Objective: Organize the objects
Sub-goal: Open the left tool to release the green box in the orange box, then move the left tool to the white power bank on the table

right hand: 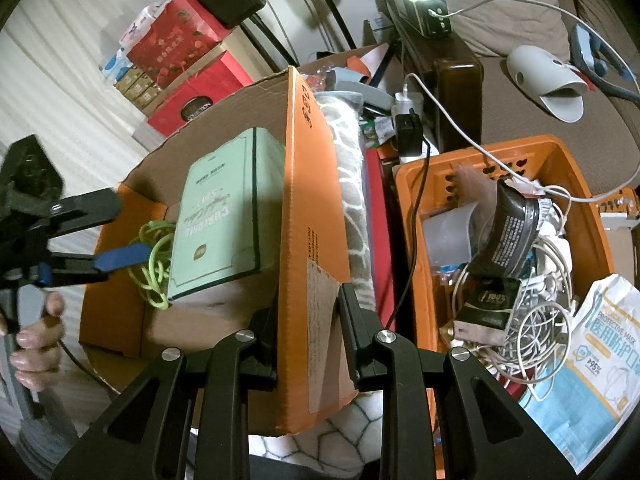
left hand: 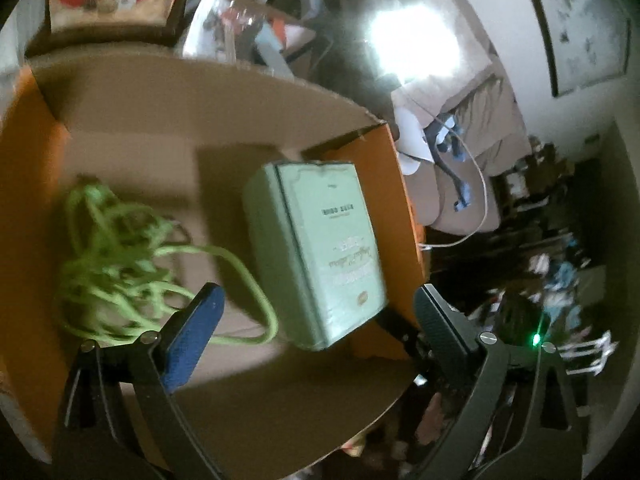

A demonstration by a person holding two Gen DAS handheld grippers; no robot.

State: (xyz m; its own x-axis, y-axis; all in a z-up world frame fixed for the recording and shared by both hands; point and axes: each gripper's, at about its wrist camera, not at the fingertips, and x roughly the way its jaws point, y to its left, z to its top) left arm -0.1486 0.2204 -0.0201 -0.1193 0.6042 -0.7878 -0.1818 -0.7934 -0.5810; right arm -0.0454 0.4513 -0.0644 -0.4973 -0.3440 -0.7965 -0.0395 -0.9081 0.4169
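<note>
Green box [left hand: 320,252] leans beside tangled green cord [left hand: 120,256] in carton [right hand: 308,200].

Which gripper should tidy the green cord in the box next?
Probably left. The left gripper is open over the cardboard box, beside the green cord. The right gripper straddles the box wall.

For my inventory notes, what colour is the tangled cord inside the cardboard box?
Lime green cord, clearest in left wrist view.

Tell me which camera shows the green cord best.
The left wrist view: the green cord lies fully visible, though blurred, on the cardboard box floor. The right wrist view shows only a few loops beside the mint box.
</note>
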